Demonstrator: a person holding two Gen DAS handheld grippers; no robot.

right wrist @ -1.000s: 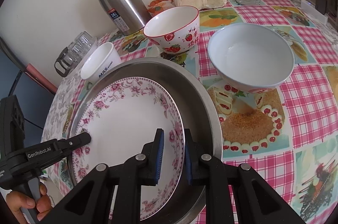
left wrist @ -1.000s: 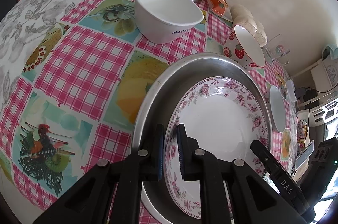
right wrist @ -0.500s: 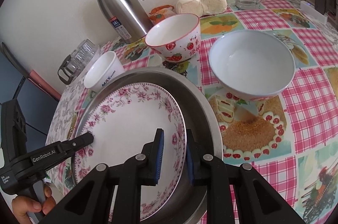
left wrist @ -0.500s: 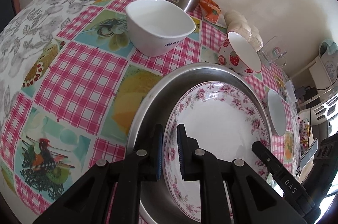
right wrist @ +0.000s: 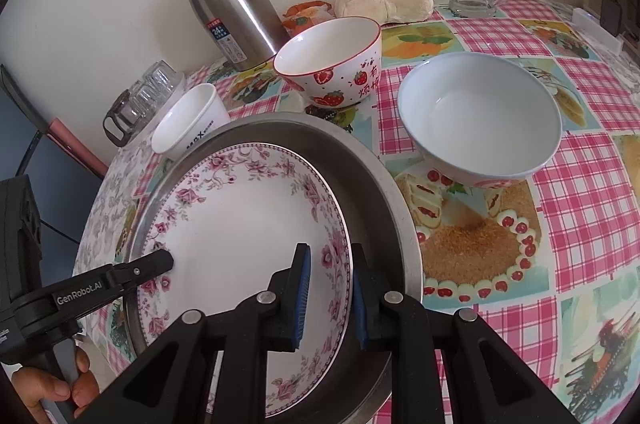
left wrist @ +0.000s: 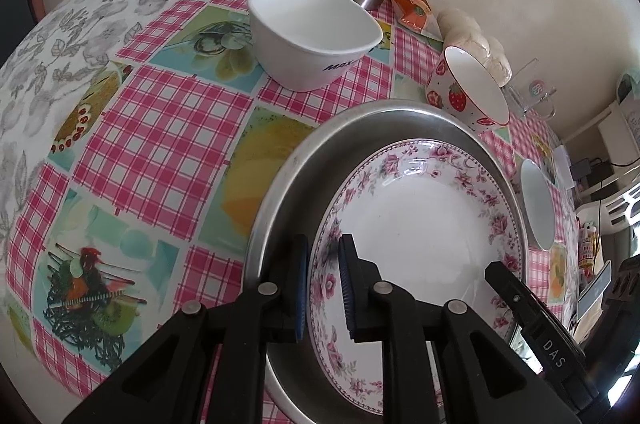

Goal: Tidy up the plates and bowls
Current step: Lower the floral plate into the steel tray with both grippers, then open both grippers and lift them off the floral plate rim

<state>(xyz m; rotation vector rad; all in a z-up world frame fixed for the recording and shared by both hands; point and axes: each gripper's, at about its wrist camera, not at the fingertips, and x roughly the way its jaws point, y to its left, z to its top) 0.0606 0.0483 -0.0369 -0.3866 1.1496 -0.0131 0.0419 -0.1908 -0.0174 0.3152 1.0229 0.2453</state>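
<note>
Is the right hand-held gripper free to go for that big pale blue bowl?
Probably not yet: the right hand-held gripper is clamped on the floral plate. The pale blue bowl itself stands unobstructed.

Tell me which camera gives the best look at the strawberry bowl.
The right wrist view. There the strawberry bowl stands whole and unblocked behind the metal pan, showing its inside, red rim and printed strawberries. In the left wrist view the bowl sits small near the edge, distorted, its base hidden by the pan's rim.
</note>
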